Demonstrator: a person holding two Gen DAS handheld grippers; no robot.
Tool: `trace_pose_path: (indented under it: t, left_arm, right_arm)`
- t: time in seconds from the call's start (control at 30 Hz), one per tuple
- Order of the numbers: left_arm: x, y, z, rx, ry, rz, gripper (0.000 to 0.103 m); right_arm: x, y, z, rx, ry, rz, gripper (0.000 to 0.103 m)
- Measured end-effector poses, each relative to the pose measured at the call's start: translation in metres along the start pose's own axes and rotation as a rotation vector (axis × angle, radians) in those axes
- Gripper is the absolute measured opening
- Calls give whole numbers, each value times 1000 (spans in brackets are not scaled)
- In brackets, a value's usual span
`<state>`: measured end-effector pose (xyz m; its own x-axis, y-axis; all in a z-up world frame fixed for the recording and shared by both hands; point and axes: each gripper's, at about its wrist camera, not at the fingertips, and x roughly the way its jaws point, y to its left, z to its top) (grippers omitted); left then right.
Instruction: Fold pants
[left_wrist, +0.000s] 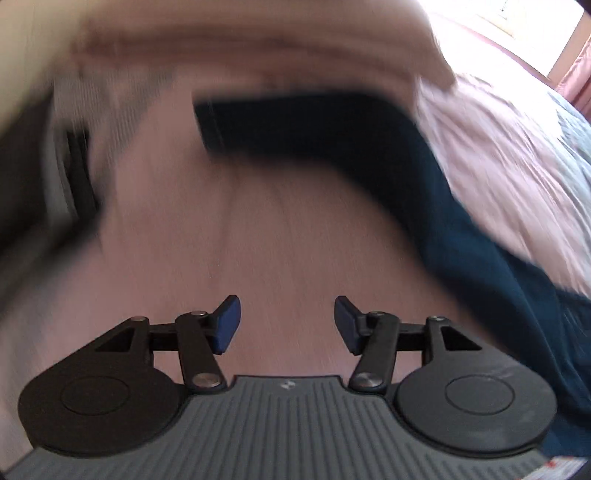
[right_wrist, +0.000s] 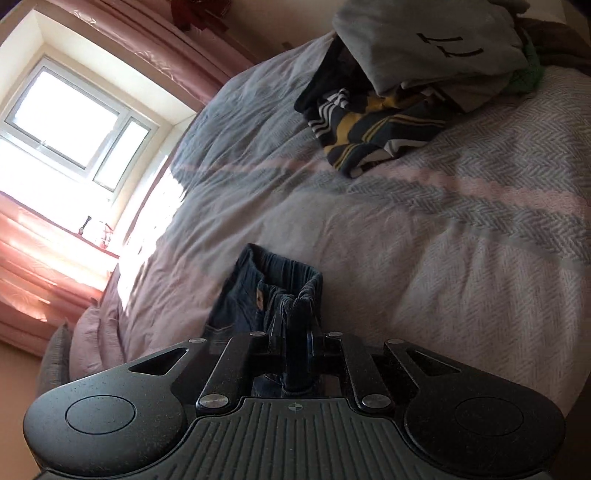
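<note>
Nearest in the right wrist view, the right claw (right_wrist: 297, 347) is clamped on a bunched fold of the pants (right_wrist: 273, 295) at the waistband, which is held up off the bed (right_wrist: 443, 266). In the left wrist view, the left claw (left_wrist: 287, 325) is seen with its jaws apart and nothing between them, over bare pink bedding just beside the pants (left_wrist: 424, 177), whose dark leg trails away from the waistband across the bed; this view is blurred, so finer detail cannot be told. The pants are judged soft and limp, corduroy-like, fairly light, and likely to sag wherever unsupported; a second hold is best taken at the waistband's other end or at a hem. Beyond the pants, well apart, a clothes pile (right_wrist: 406, 92) is seen, and farther off a window (right_wrist: 74, 122).
</note>
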<state>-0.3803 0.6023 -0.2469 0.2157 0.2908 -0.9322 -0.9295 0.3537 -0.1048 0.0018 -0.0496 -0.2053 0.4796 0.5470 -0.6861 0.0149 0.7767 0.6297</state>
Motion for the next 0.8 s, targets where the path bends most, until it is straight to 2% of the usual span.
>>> trace_pose_path:
  t: [0.07,0.13,0.2,0.3,0.43,0.47,0.5,0.57,0.63,0.7,0.73,0.8]
  left_arm:
    - [1,12,-60,-74,68,-88,52]
    - [2,22,-106,-151,119,-152,52]
    - [3,27,-142,-201,133,-164,55]
    - [13,35,-162,-298,139,-180,56]
    - [26,40,-169,-482,63,-253,56]
    - [29,39,-168,-492,59,-234,39]
    - [32,37,-165,-492,60,-209,16]
    - [26,37,-158,-490,51,-207,14]
    - [-2,37,-142,-436,-45,-186,13]
    - [-48,54,-123,-401,-181,-169,13]
    - [-71,65,-116,-395,-258,-142,13]
    - [-119,94,-108,-394,-422,-28,13]
  right_arm:
    - [3,-6,-1,25,-3,-13,6]
    - [5,-6,2,7,4,-20,6]
    - [6,-3,4,-14,14,-26,6]
    - [7,-1,5,-27,20,-32,7]
    - [12,-4,5,-21,27,-57,7]
    - [12,-5,5,-19,29,-64,7]
    - [12,-5,4,-18,30,-69,7]
    - [11,-5,5,-27,33,-70,7]
    - [8,1,6,-61,33,-64,7]
    - [2,7,9,-101,29,-42,6]
    - [-1,8,11,-104,28,-28,6]
    - [-8,6,14,-92,26,-3,6]
